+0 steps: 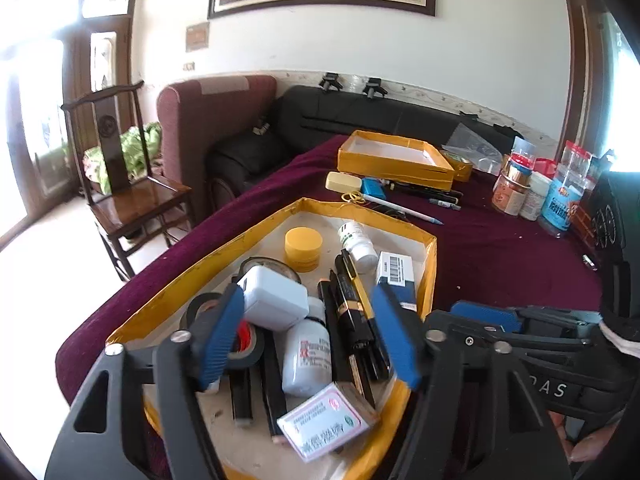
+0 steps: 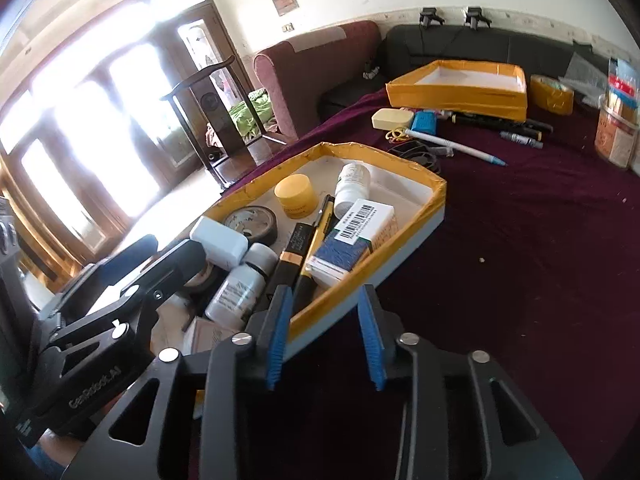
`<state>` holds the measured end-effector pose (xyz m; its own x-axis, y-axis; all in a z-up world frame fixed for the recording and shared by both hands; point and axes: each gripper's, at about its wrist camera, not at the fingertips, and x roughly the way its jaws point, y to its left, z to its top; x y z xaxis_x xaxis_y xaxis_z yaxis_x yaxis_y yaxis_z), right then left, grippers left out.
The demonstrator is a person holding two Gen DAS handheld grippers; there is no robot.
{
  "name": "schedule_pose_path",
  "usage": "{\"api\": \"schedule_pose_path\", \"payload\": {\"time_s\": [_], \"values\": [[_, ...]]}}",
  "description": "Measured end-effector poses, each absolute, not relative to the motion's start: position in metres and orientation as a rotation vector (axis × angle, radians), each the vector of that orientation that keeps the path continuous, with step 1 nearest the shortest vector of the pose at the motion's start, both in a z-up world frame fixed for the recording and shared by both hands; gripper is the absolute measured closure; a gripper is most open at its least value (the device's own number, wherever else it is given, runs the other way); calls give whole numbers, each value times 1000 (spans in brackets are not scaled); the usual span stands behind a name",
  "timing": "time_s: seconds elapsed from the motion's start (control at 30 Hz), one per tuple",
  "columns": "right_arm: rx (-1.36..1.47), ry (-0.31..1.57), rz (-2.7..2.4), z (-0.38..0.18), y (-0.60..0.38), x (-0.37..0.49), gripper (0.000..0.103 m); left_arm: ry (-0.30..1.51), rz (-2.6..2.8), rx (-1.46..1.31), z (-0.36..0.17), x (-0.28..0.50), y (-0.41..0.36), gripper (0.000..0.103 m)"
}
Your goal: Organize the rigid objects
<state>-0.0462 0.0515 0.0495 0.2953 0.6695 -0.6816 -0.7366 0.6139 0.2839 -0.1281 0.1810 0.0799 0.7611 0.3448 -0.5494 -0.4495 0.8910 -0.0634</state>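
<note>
Roughly midway. Near tray [image 1: 428, 264] at table's front edge already loaded: bottles, yellow jar [image 1: 303, 245], charger [image 1: 274, 298], tape rolls, black pens, boxes. Far tray [image 1: 394, 168] toward back edge looks empty. Left out on cloth [image 2: 520, 240] between trays: white pen [image 2: 452, 145], blue box [image 2: 425, 122], cream case [image 2: 392, 118], markers. Left gripper [image 1: 308, 336] over near tray, jaws apart, holding nothing. Right gripper [image 2: 326, 336] at tray's near wall, jaws apart, nothing held.

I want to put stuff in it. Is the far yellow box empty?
It looks empty: the far yellow box shows only bare white floor inside, though its near wall hides a strip.
</note>
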Motion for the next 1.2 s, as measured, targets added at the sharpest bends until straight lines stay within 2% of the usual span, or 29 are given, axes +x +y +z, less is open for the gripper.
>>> {"api": "schedule_pose_path", "payload": {"time_s": [0.07,0.13,0.47,0.63,0.93,1.2], "values": [[-112,819,934,52,50,-51,67,538,451,-189,80,-134,176,35],[-129,774,916,54,47,-55,54,525,468,-182,80,-139,172,32],[-144,744,906,39,46,-60,48,510,559,-166,72,-155,172,22],[-144,697,912,42,45,-67,36,529,590,-163,70,-164,178,22],[-167,630,914,50,46,-79,34,558,628,-123,66,-189,175,17],[-168,628,931,65,43,-82,34,655,596,-145,63,-190,175,16]]}}
